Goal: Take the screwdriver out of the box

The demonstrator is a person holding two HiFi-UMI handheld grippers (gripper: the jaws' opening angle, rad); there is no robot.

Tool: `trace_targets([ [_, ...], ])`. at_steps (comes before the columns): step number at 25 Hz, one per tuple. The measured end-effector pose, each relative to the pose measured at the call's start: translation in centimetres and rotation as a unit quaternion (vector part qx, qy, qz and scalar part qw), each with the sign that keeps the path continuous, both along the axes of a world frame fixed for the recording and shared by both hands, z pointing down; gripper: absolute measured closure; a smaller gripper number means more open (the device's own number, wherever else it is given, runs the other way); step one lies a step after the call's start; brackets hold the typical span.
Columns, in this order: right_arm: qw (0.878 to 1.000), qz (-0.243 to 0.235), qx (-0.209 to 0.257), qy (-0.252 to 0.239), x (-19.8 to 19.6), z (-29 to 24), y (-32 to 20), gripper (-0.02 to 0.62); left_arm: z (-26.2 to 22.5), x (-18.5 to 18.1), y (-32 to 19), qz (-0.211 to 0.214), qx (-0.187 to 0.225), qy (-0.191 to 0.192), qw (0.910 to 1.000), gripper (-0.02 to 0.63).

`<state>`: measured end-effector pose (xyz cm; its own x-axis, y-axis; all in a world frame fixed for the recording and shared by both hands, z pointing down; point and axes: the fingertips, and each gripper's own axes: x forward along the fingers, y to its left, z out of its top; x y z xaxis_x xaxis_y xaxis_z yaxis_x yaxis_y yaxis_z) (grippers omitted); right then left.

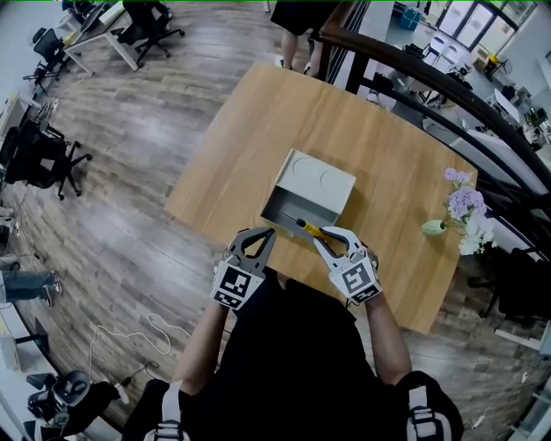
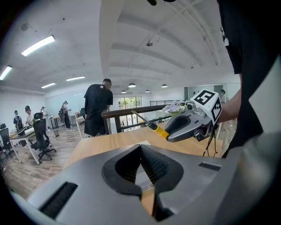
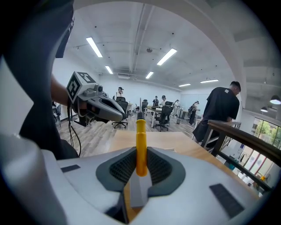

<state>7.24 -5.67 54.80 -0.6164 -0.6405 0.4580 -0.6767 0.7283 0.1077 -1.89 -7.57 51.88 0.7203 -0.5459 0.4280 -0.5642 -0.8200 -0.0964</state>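
Observation:
A grey box (image 1: 317,179) stands open in the middle of the wooden table (image 1: 387,155), its lid tilted back. My right gripper (image 1: 324,236) is shut on the yellow handle of the screwdriver (image 1: 307,227), which hangs over the box's near edge with its shaft pointing into the box. In the right gripper view the handle (image 3: 140,145) stands upright between the pads. The left gripper view shows that gripper (image 2: 172,131) holding the screwdriver (image 2: 154,127) above the table. My left gripper (image 1: 268,233) is shut and holds nothing, just left of the box's near corner.
A vase of purple flowers (image 1: 465,207) stands near the table's right edge. A dark railing (image 1: 448,90) runs behind the table. A person (image 1: 297,21) stands at the far side. Office chairs (image 1: 43,159) and a cable (image 1: 129,340) are on the floor at left.

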Motion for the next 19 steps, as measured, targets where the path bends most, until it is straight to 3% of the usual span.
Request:
trace_targets([
  [19, 1.000, 0.003, 0.001, 0.014, 0.9, 0.4, 0.2, 0.511, 0.5, 1.1, -0.4, 0.005, -0.004, -0.002, 1.0000, 0.584],
])
